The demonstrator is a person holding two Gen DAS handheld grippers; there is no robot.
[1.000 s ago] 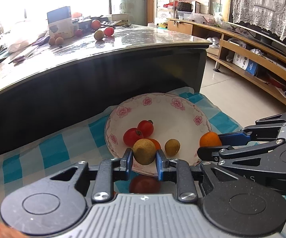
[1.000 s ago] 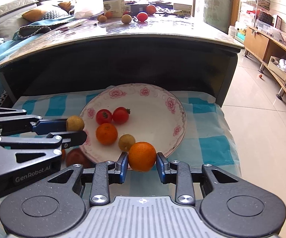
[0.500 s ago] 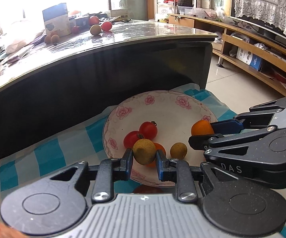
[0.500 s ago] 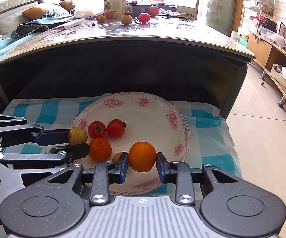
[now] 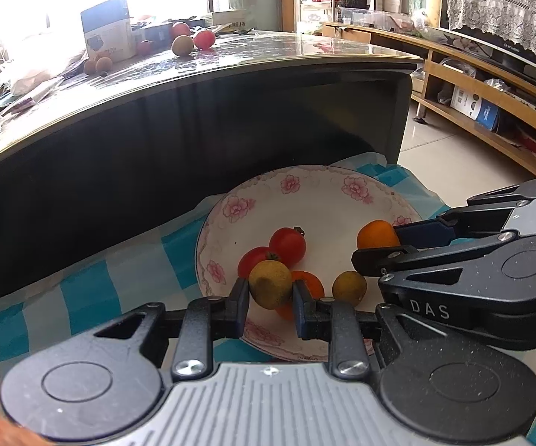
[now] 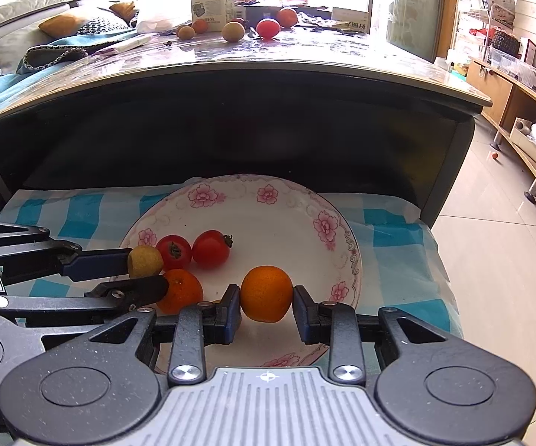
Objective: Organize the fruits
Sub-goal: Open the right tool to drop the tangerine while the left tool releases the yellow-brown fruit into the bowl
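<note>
Since the earlier frames, both grippers had advanced over the floral plate (image 6: 346, 230), so that each held fruit now hung above the plate's interior rather than at its near rim. The left gripper (image 5: 271, 297) had its fingers closed on a yellow-green kiwi-like fruit (image 5: 270, 284), which sat above an orange (image 5: 310, 286) lying on the plate. The right gripper (image 6: 266, 304) had its fingers closed on a second orange (image 6: 266, 293), held over the near right part of the plate. On the plate lay two red tomatoes (image 6: 193, 251), touching each other, the loose orange (image 6: 180, 291) just beside them, and a small yellow-green fruit (image 5: 349, 286) near the right gripper's fingers. The plate rested on a blue-and-white checked cloth (image 6: 398, 238) in front of a dark table. Further fruits (image 6: 232, 31) stood on the glossy tabletop (image 6: 342, 55) beside a carton (image 6: 211, 2).
</note>
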